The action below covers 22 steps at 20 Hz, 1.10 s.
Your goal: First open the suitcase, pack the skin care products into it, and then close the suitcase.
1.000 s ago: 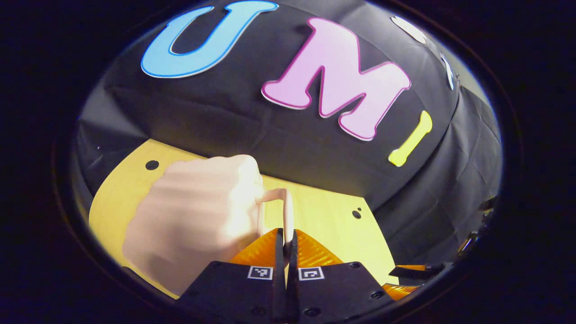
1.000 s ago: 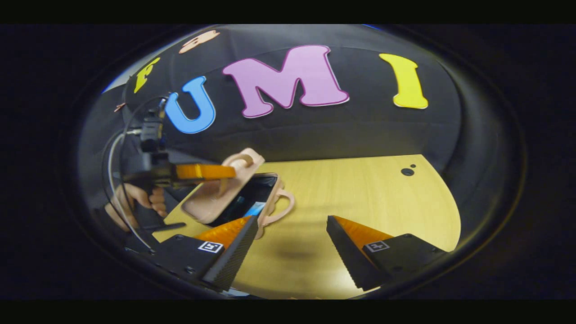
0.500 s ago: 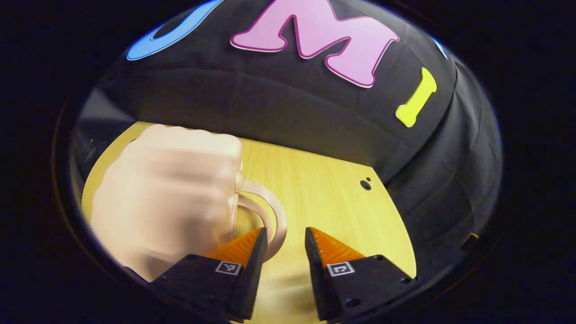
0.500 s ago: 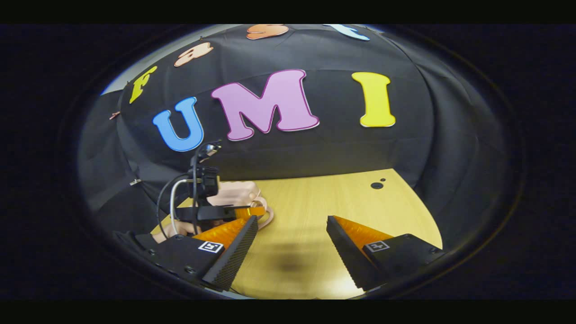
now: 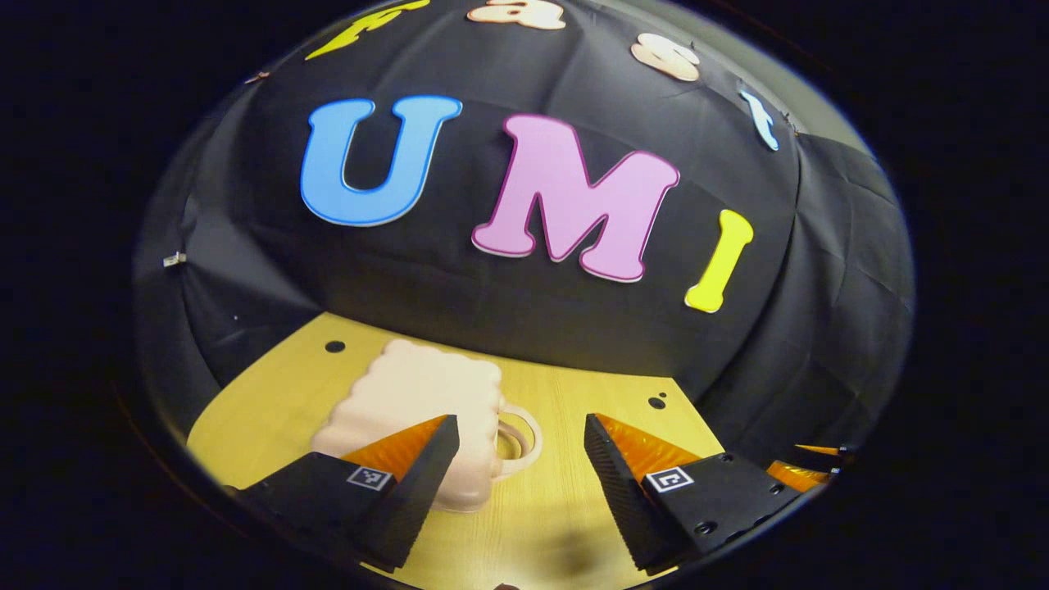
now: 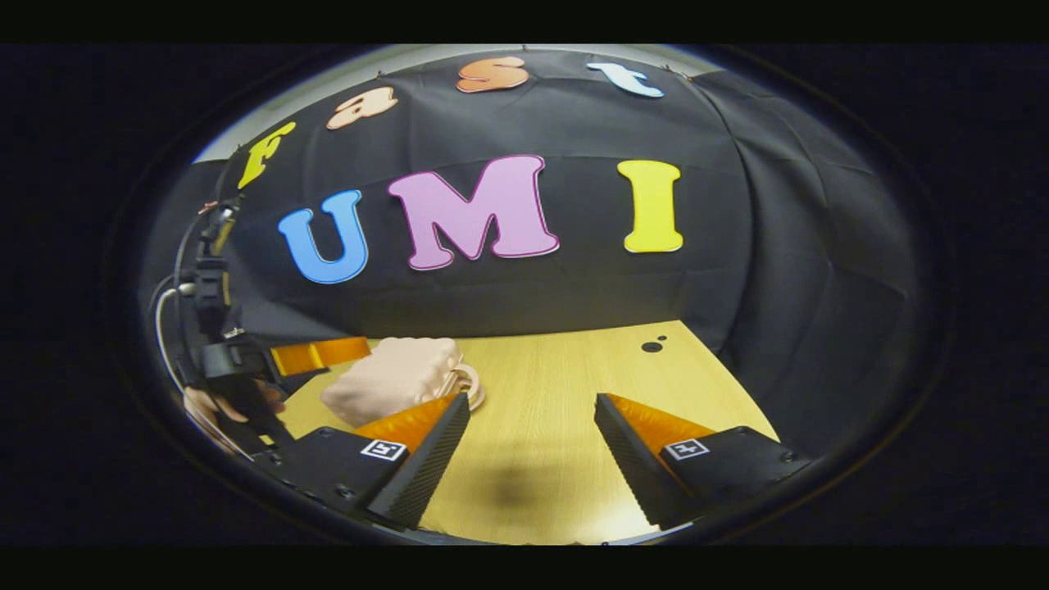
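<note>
Now my left tongs (image 5: 518,447) hang released, having let go of the handle they pinched a second ago; my right tongs (image 6: 531,426) gape empty too. The pink suitcase (image 5: 422,401) lies shut on the table (image 5: 574,508), so packing looks finished. Nothing crowds it; the handle (image 5: 523,438) faces me.

two low, near views across the table (image 5: 574,393), sharing the suitcase (image 6: 393,377)
</note>
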### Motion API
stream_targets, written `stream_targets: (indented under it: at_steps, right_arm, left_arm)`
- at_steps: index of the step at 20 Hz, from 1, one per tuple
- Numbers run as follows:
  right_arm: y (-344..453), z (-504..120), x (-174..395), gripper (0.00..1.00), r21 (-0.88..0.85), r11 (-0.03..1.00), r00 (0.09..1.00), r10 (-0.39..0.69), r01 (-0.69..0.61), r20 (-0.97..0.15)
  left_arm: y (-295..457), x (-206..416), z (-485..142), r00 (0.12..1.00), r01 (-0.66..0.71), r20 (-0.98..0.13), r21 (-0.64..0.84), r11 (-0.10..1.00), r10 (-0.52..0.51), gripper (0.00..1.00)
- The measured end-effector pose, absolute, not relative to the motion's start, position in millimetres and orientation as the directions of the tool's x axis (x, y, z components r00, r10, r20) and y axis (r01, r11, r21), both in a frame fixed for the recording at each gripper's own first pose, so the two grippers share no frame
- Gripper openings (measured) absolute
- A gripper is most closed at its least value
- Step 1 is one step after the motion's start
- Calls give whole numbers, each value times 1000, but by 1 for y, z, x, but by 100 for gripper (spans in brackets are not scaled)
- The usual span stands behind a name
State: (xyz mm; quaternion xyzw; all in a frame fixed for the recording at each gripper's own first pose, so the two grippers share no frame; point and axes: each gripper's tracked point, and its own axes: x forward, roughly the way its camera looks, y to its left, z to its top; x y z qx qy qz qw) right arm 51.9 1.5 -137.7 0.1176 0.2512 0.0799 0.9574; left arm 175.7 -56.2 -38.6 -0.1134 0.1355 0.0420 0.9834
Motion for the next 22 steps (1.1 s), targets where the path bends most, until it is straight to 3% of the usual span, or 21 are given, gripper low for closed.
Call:
stream_targets:
  at_steps: [3,7,11,22]
  right_arm:
    - [11,-119,34,97,282,947,859,270,-155,-435]
    - [12,-96,24,97,268,929,857,345,-254,-383]
    - [7,-63,13,97,248,924,894,356,-292,-273]
    - [38,-37,-7,98,246,932,922,322,-268,-215]
  left_arm:
    - [-47,131,5,977,-151,-169,-136,979,127,96]
    - [-54,90,30,977,-195,-113,-104,975,183,96]
    - [-62,60,38,977,-200,-89,-91,976,192,96]
    - [-42,36,48,988,-143,-60,-51,988,140,96]
